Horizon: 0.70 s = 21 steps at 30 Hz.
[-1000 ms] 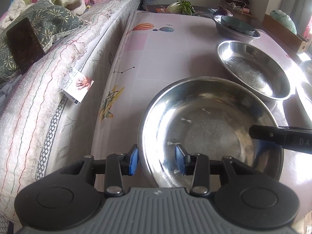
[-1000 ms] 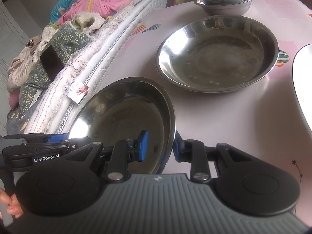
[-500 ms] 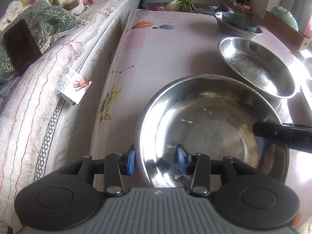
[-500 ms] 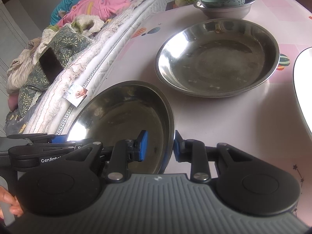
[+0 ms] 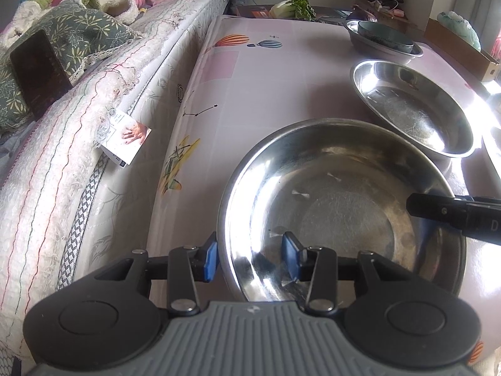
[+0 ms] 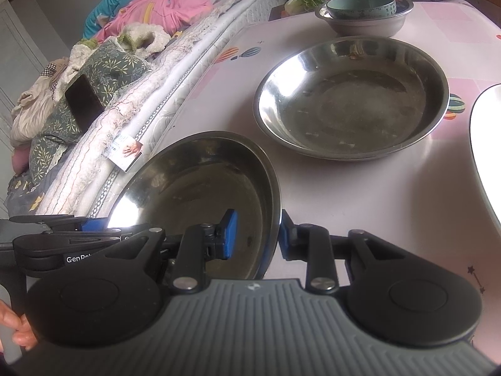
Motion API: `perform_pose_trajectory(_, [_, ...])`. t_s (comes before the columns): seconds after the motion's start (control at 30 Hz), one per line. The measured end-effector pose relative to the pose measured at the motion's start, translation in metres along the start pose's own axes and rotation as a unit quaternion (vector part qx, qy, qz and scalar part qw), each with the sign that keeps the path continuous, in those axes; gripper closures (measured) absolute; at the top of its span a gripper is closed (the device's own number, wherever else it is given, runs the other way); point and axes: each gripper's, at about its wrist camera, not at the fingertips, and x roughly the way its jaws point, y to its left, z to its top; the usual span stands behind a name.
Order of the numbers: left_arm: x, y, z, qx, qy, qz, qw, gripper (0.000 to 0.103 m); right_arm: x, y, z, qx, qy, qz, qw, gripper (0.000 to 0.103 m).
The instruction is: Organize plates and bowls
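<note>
Steel plate [image 5: 341, 206] rim sits between both grippers' spread jaws; only right view shows teal bowl [image 6: 360, 5] clearly.

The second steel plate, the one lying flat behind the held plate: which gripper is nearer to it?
Right. The right gripper straddles the held plate rim on the side facing the second steel plate; the left gripper straddles the opposite rim.

A dark phone [image 5: 39, 72] leans on the leafy green pillow [image 5: 78, 34] on the bed; leafy greens [image 5: 294, 7] lie past the table's far edge.
</note>
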Motion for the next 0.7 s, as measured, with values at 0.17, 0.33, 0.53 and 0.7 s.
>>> perform_pose_trajectory(0.17, [-0.002,0.0,0.0,0.001,-0.001,0.001,1.0,0.061,0.0,0.0,0.0,0.0,0.0,0.0,1.0,0.076])
perform_pose_trajectory(0.33, [-0.002,0.0,0.0,0.0,-0.001,0.001,1.0,0.061,0.0,-0.001,0.0,0.0,0.0,0.001,1.0,0.076])
perform_pose_trajectory(0.53, [-0.006,0.001,0.0,-0.004,-0.004,0.003,1.0,0.061,-0.004,0.001,0.001,0.0,-0.002,0.004,1.0,0.076])
perform_pose_trajectory(0.7, [-0.021,0.004,0.005,-0.007,-0.025,0.007,0.9996,0.061,-0.012,0.006,0.007,-0.006,-0.013,0.008,1.0,0.076])
